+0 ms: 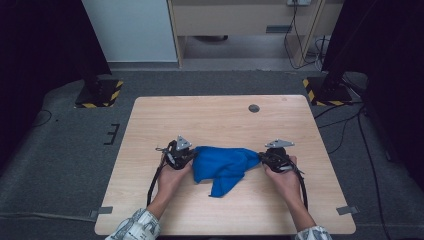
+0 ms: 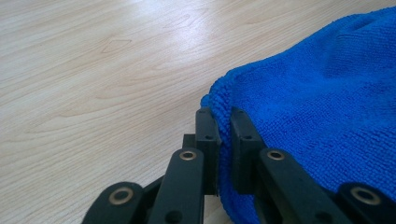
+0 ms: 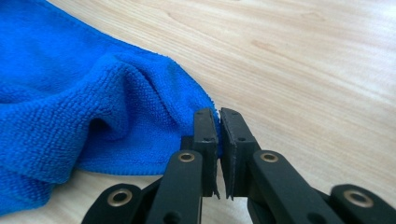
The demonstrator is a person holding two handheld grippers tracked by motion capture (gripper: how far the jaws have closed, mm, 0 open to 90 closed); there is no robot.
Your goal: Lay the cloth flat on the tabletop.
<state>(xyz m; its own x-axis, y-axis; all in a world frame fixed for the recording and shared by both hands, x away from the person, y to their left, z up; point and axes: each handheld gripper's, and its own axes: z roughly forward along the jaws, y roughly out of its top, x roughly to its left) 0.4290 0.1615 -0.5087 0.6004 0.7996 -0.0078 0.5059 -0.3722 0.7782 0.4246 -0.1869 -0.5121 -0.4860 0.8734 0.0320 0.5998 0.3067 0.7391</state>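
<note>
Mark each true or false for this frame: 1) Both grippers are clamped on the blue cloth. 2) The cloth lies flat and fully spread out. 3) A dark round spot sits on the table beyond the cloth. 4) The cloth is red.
1) True: the left gripper and the right gripper each pinch an edge of the cloth.
2) False: it is bunched between the grippers, one part trailing toward the person.
3) True: the spot lies near the far edge of the table.
4) False: it is blue.
</note>
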